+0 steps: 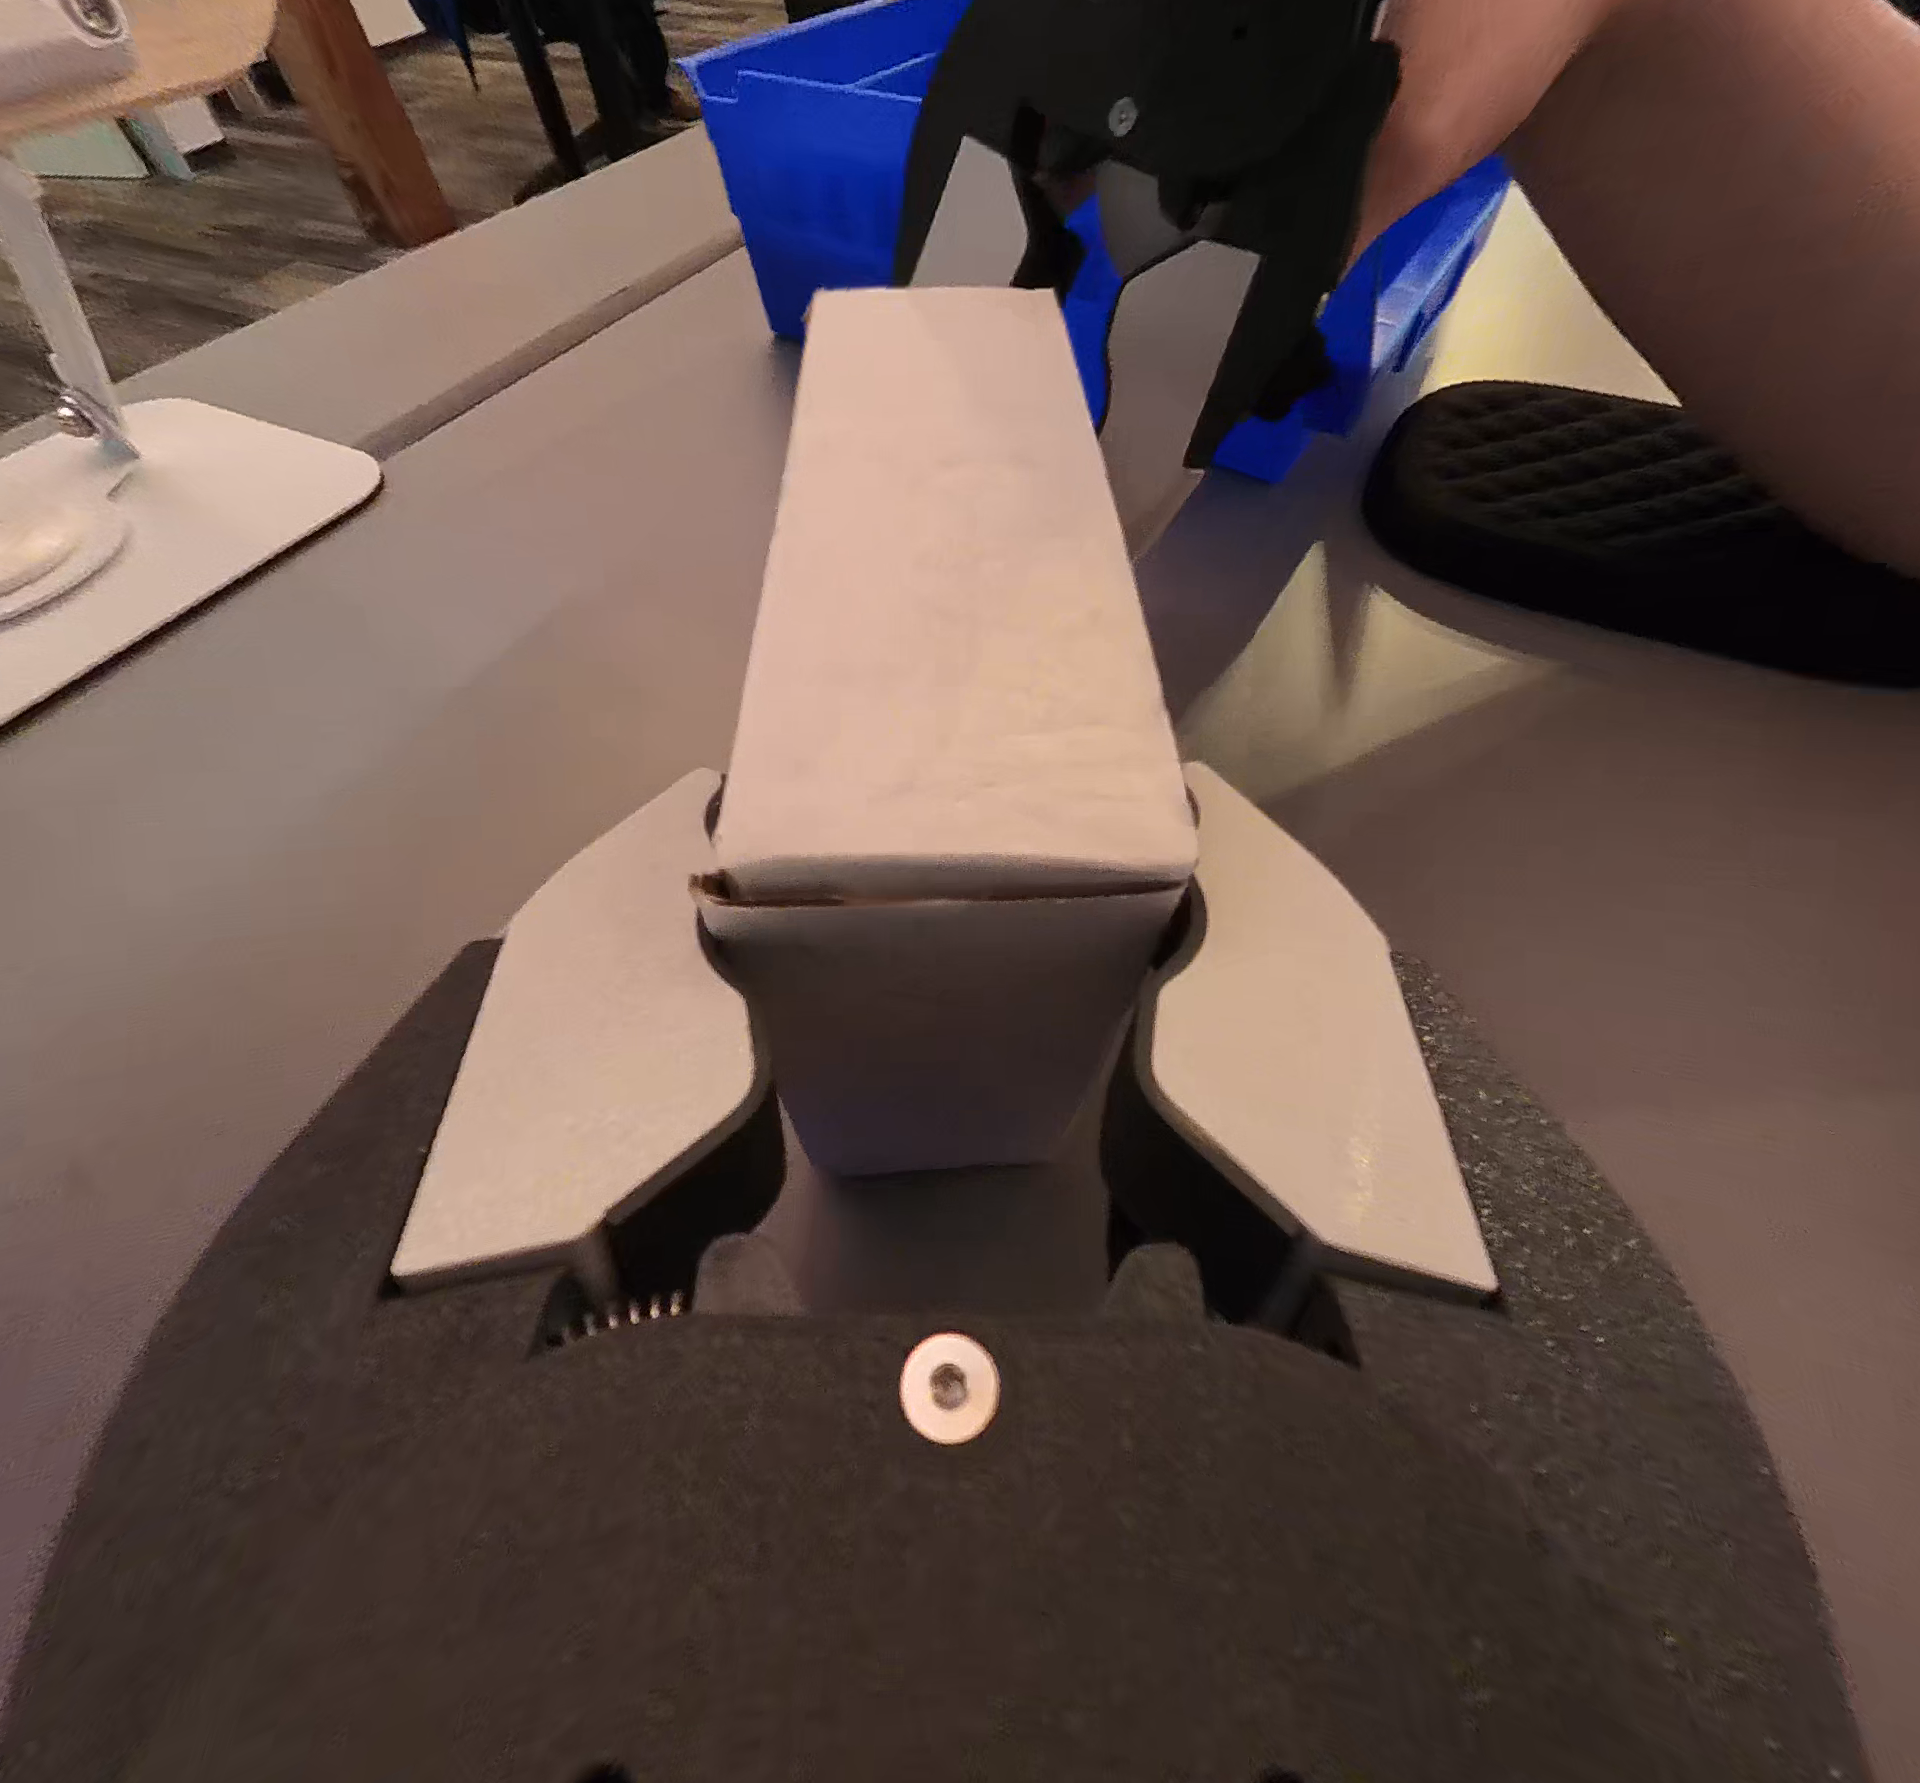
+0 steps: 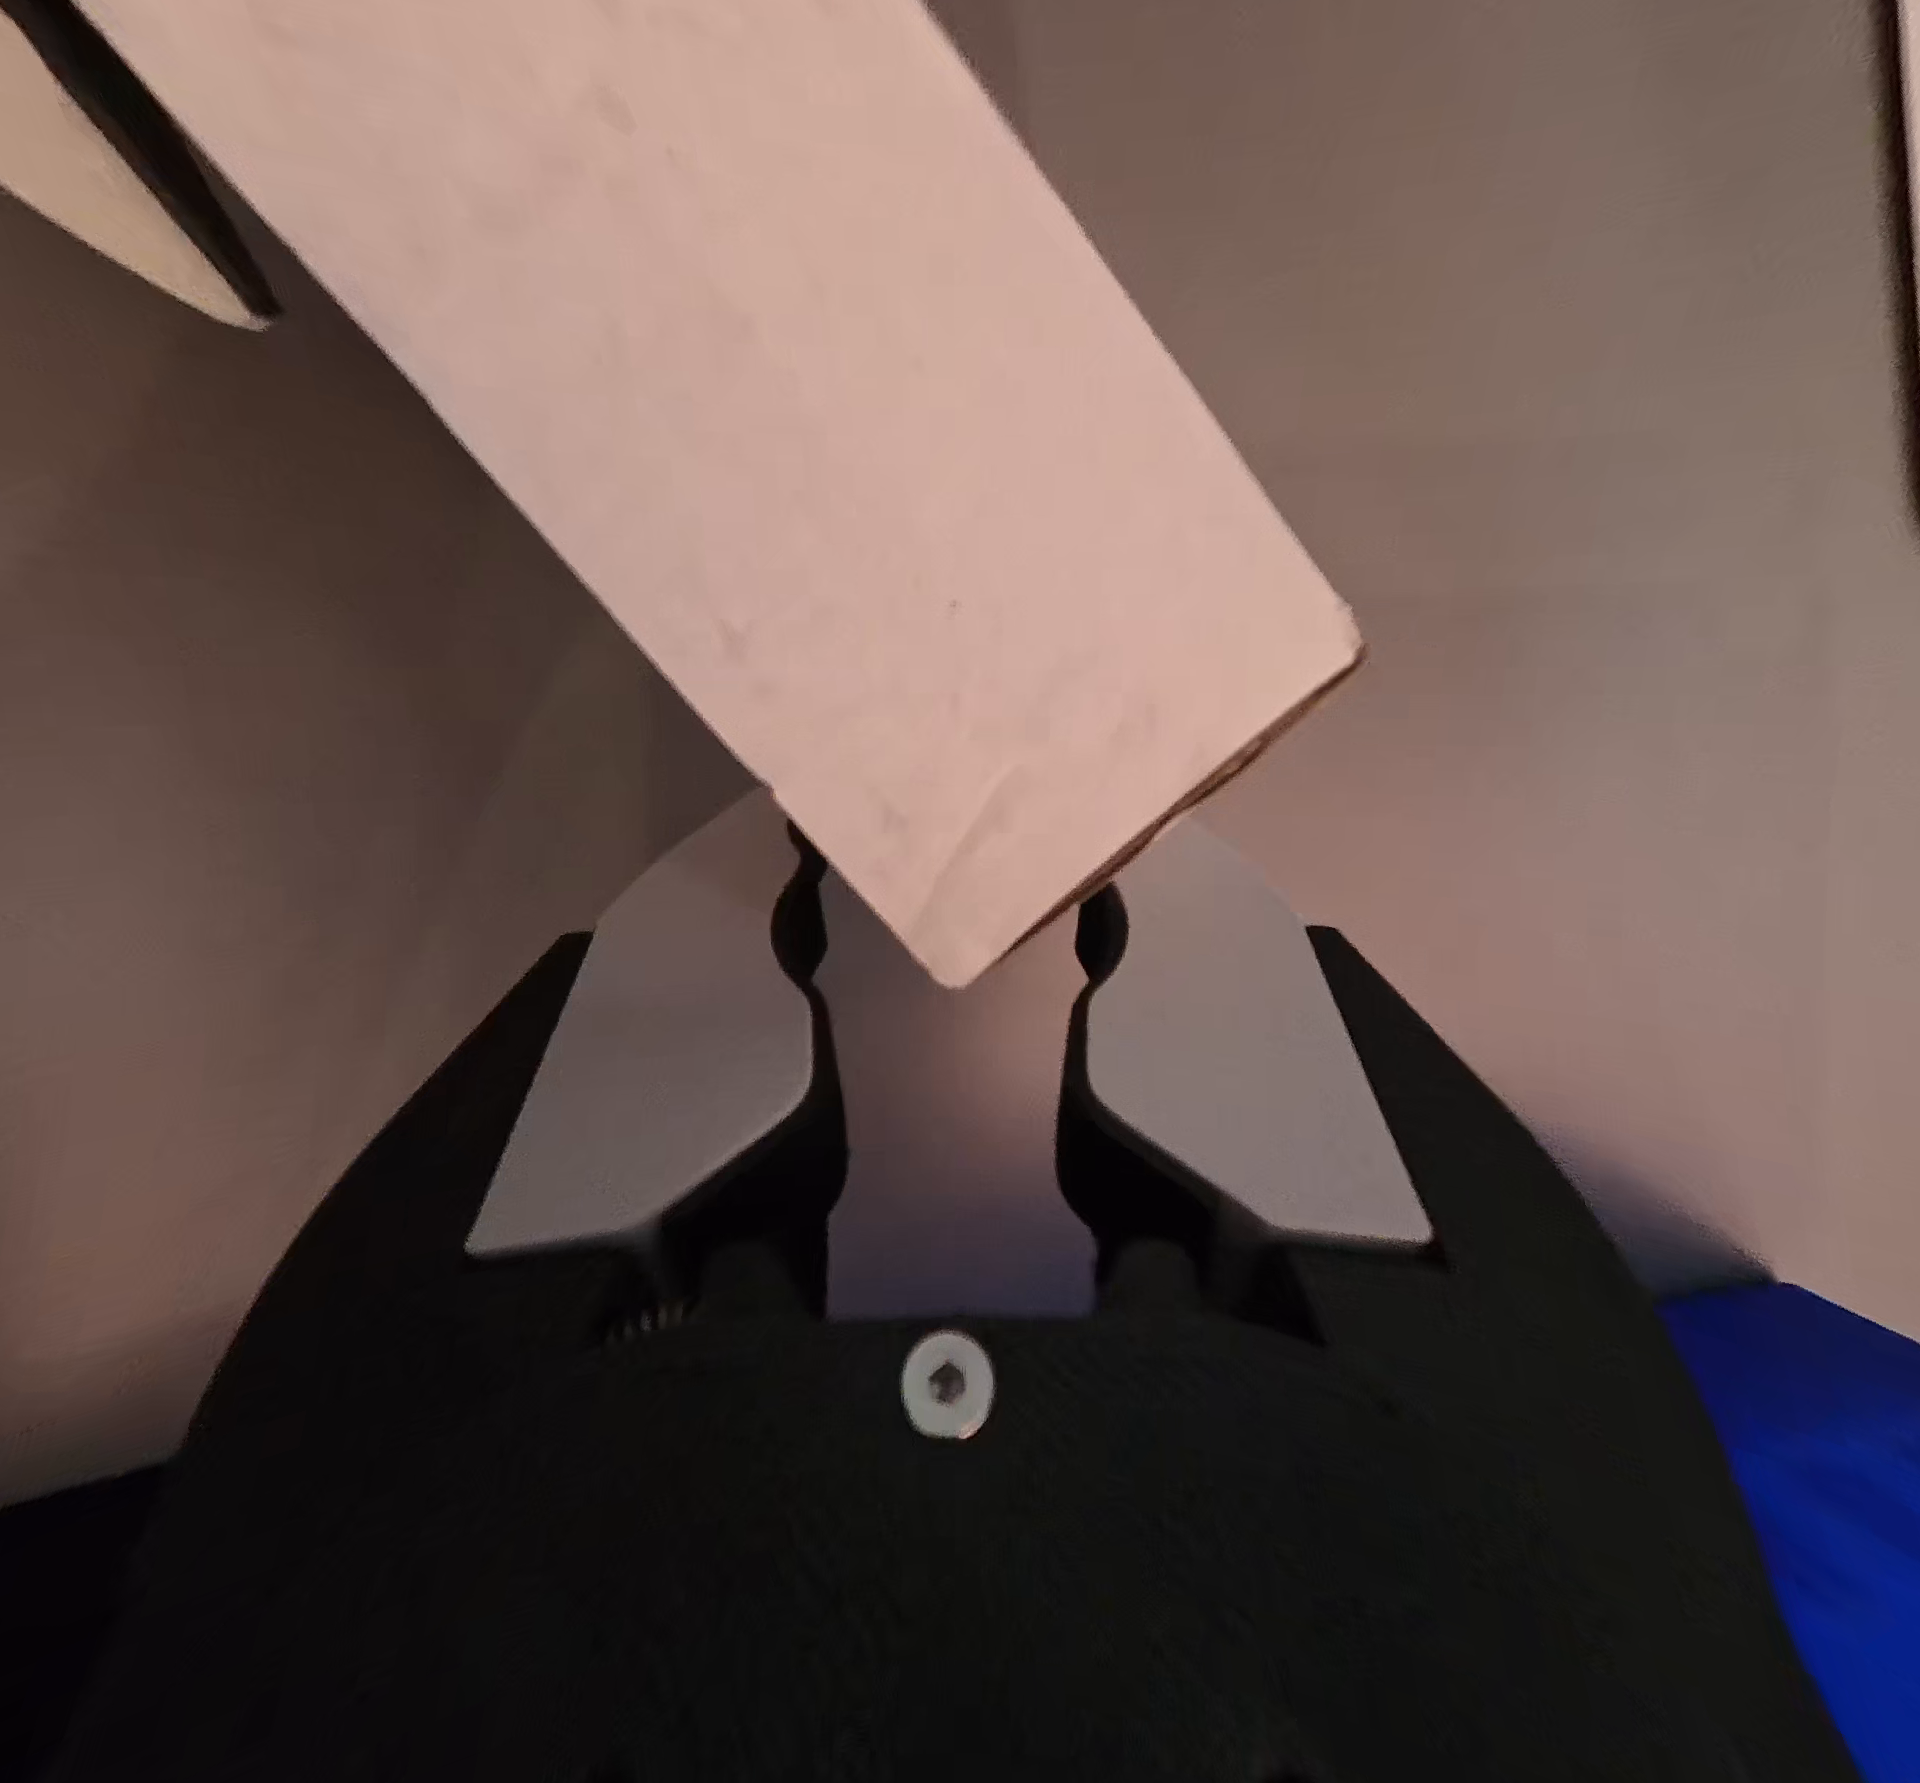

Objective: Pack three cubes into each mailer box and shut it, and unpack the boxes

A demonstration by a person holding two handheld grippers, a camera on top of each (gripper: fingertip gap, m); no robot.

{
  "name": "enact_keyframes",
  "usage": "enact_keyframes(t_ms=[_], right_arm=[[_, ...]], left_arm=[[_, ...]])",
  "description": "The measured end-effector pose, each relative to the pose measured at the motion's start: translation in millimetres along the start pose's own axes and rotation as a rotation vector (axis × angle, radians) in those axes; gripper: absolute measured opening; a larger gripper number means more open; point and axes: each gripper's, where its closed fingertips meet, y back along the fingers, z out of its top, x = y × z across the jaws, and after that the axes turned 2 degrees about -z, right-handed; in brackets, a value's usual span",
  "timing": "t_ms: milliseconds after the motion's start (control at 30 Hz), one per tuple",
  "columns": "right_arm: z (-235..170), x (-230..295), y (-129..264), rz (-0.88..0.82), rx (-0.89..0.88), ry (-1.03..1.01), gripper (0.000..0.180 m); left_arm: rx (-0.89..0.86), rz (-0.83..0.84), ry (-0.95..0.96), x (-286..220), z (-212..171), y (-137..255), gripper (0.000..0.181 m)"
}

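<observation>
A long white mailer box (image 1: 956, 538) lies shut on the grey table (image 1: 416, 798), pointing away from me. My left gripper (image 1: 951, 798) is shut on its near end, one finger on each long side. My right gripper (image 1: 1070, 362) hangs over the box's far end, pointing down, its jaws apart. In the right wrist view the box (image 2: 727, 383) runs diagonally and its near corner covers the tips of the right gripper (image 2: 951, 860), which is open. Whether the fingers touch the box cannot be told. No cubes are in view.
A blue plastic bin (image 1: 821, 164) stands behind the box's far end and shows at the right wrist view's lower right (image 2: 1818, 1421). A black mesh pad (image 1: 1621, 528) lies at the right under a person's forearm (image 1: 1662, 175). A white stand base (image 1: 156, 528) sits at the left. Spacing between my two grippers at the tips: around 11 cm.
</observation>
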Motion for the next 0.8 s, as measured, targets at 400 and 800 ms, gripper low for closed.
enact_keyframes(t_ms=[400,800], right_arm=[[13,-8,11,-0.09,-0.04,0.0,0.058],[115,48,58,-0.413,-0.195,0.74,0.038]], left_arm=[[0.074,0.063,0.013,14,-12,-5,0.08],[0.076,0.065,0.012,14,-13,-3,0.08]])
